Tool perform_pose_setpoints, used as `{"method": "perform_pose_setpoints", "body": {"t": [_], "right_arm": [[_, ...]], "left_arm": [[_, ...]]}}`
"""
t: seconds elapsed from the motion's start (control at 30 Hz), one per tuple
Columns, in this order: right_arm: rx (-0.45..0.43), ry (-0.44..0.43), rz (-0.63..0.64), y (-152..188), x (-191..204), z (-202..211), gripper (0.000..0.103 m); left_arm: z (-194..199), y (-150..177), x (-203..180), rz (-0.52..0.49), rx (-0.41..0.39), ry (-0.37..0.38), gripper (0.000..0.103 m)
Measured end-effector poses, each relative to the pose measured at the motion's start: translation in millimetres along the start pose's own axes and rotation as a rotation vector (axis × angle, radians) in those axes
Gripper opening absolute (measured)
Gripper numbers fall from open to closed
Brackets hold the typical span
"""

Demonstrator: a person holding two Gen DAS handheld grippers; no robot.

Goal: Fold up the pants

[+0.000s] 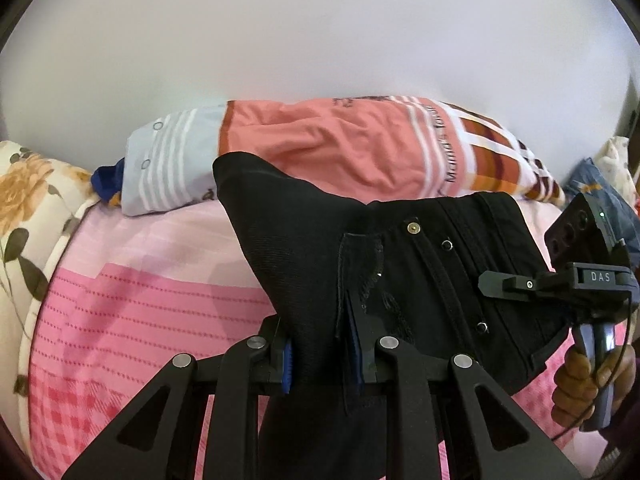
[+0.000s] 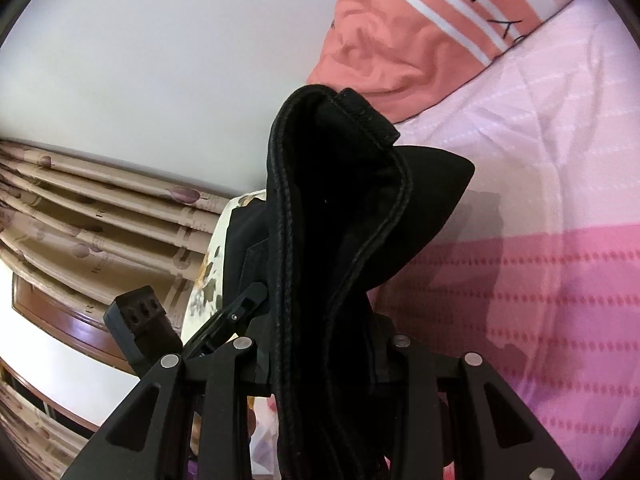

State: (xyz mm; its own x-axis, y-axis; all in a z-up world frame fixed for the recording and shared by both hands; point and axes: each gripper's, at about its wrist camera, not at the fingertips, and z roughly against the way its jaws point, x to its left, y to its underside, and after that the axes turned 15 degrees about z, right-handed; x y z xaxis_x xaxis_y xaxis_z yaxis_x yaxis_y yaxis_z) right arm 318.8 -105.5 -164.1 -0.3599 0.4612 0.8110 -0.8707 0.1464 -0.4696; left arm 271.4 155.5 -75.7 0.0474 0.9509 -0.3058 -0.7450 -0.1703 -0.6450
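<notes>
The black pants [image 1: 404, 264] hang lifted above the bed, waistband up, with a rivet and snaps showing. My left gripper [image 1: 320, 360] is shut on a fold of the black cloth between its blue pads [image 1: 286, 364]. In the left wrist view my right gripper [image 1: 490, 282] holds the waistband's right end, with a person's hand [image 1: 576, 380] on its grip. In the right wrist view my right gripper [image 2: 320, 354] is shut on a thick bunch of the pants [image 2: 340, 216]. The left gripper [image 2: 240, 308] shows at the lower left there, against the same cloth.
Under the pants lies a bed with a pink striped and checked sheet [image 1: 140, 304]. A coral and grey pillow [image 1: 328, 148] lies along the white wall behind. A floral pillow [image 1: 24, 208] is at the left. Beige curtains [image 2: 80, 216] and a brown wooden edge [image 2: 60, 320] stand beside the bed.
</notes>
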Motion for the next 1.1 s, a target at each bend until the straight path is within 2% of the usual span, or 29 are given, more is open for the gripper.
{"method": "perform_pose_setpoints", "body": {"t": [0.3,0.5,0.57,0.73,0.77,0.83,0.9,1.0,1.1], "right_arm": [[0.016,0.029,-0.002,-10,-14,-23,0.030],[0.033,0.071,0.008,-3,-17,-22,0.030],[0.039,0.098,0.023,1,-15,-22,0.030],[0.042,0.163,0.042,8,-17,-19,0.034],[0.043,0.182,0.049,7,-20,-19,0.037],[0.028,0.229,0.050,9,-20,-15,0.042],[-0.030,0.263,0.038,13,-18,0,0.042],[-0.119,0.356,0.088,17,1,24,0.042],[-0.158,0.415,0.251,27,51,39,0.043]], "left_arm": [[-24,-3,23,0.013,0.000,-0.039,0.022],[-32,0,29,0.012,0.003,-0.052,0.022],[-36,3,32,0.010,0.000,-0.068,0.026],[-45,10,43,0.016,-0.016,-0.141,0.055],[-47,11,47,0.020,-0.023,-0.169,0.058],[-47,13,54,0.029,-0.050,-0.243,0.075],[-42,15,58,0.030,-0.079,-0.263,0.079],[-28,16,57,0.032,-0.131,-0.333,0.085],[-9,18,49,0.033,-0.183,-0.334,0.090]]}}
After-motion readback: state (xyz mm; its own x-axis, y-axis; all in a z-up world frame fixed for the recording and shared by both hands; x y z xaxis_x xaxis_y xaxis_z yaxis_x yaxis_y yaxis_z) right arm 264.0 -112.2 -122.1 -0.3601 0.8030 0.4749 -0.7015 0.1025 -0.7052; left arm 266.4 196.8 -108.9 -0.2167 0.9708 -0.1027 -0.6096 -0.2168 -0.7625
